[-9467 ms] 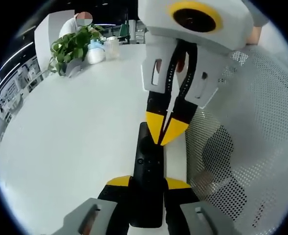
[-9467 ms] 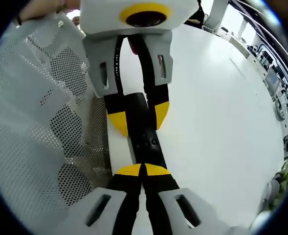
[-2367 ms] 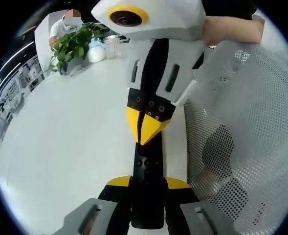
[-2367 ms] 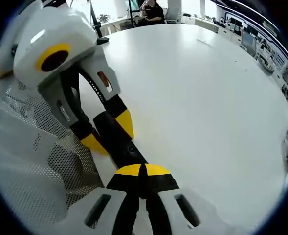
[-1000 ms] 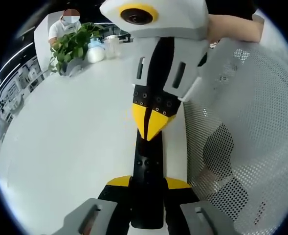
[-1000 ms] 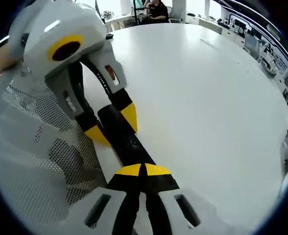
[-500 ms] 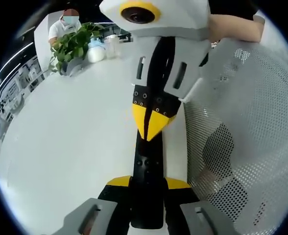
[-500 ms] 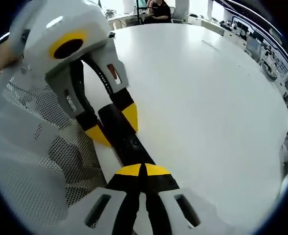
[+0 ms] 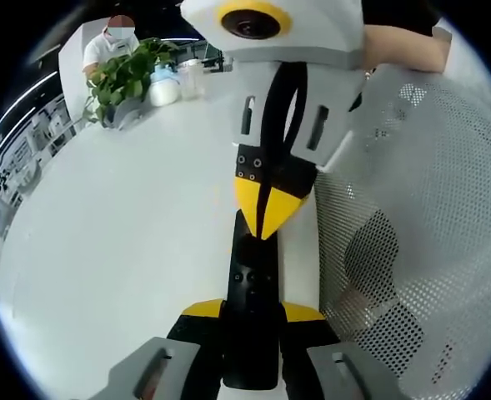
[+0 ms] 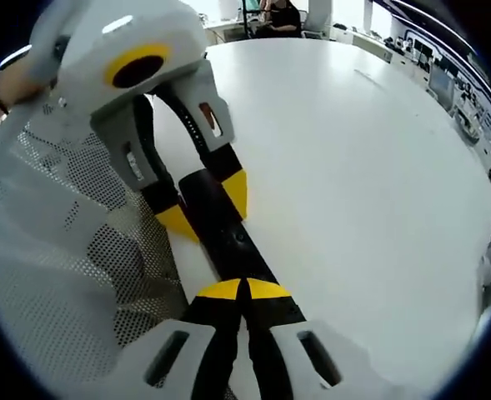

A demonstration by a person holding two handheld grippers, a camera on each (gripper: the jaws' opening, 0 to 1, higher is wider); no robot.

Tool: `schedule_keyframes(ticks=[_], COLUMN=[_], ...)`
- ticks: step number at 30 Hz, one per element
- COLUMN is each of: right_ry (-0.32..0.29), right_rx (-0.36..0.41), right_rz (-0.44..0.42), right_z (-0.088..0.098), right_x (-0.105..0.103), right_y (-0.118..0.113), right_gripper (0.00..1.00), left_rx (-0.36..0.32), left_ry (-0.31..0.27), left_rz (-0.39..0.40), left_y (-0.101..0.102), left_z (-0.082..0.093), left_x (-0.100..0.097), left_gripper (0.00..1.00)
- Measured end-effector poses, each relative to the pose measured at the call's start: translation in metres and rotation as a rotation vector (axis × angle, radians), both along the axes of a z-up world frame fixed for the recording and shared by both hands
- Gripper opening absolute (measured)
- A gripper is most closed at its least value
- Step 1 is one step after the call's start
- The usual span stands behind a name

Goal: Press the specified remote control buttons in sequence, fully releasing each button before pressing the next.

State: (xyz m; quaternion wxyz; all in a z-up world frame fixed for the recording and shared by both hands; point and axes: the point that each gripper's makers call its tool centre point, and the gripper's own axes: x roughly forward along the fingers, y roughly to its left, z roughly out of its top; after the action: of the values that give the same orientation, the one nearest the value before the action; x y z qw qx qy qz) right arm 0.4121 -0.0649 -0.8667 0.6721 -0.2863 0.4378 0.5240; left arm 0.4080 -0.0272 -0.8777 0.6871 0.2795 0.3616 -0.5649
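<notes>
In the left gripper view, the left gripper (image 9: 252,310) rises from the bottom centre of the frame, and its two yellow-tipped jaws grip the near end of a black remote control (image 9: 252,287), one jaw on each long side. The remote lies lengthwise up the middle of the frame on the white table (image 9: 112,242). The right gripper (image 9: 266,217) comes down from the top centre; its yellow tips are pressed together into one point, and this point stands on the upper part of the remote. I cannot tell which button it meets. On the right side of the frame there is a white perforated mesh surface (image 9: 420,217). In the upper left a green plant (image 9: 124,79) stands on the far part of the table, with a person behind it.

In the right gripper view, the right gripper (image 10: 245,290) is at the bottom centre with its jaws closed together, tips on the remote control (image 10: 228,233). The left gripper (image 10: 202,207) reaches in from the upper left and clamps the far end of the remote between its yellow tips. The mesh surface (image 10: 53,250) is at the left, and the white table (image 10: 370,192) at the right.
</notes>
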Motion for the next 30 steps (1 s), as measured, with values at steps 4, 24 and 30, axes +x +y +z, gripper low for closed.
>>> schedule_keyframes(ticks=[4, 24, 30], right_ry=[-0.044, -0.029, -0.054], right_rx=[-0.033, -0.007, -0.004], right_rz=[0.053, 0.039, 0.059], right_z=[-0.0001, -0.0002, 0.0000], right_x=[-0.0015, 0.0000, 0.0013], right_y=[0.0011, 0.0042, 0.0086], right_gripper=[0.00, 0.00, 0.00], left_rx=[-0.003, -0.007, -0.007], left_ry=[-0.001, 0.000, -0.001], left_rz=[-0.002, 0.002, -0.002], left_y=[0.0003, 0.0002, 0.0003], left_z=[0.0004, 0.0001, 0.0000], left_x=[-0.0006, -0.0005, -0.0005], left_gripper=[0.24, 0.24, 0.24])
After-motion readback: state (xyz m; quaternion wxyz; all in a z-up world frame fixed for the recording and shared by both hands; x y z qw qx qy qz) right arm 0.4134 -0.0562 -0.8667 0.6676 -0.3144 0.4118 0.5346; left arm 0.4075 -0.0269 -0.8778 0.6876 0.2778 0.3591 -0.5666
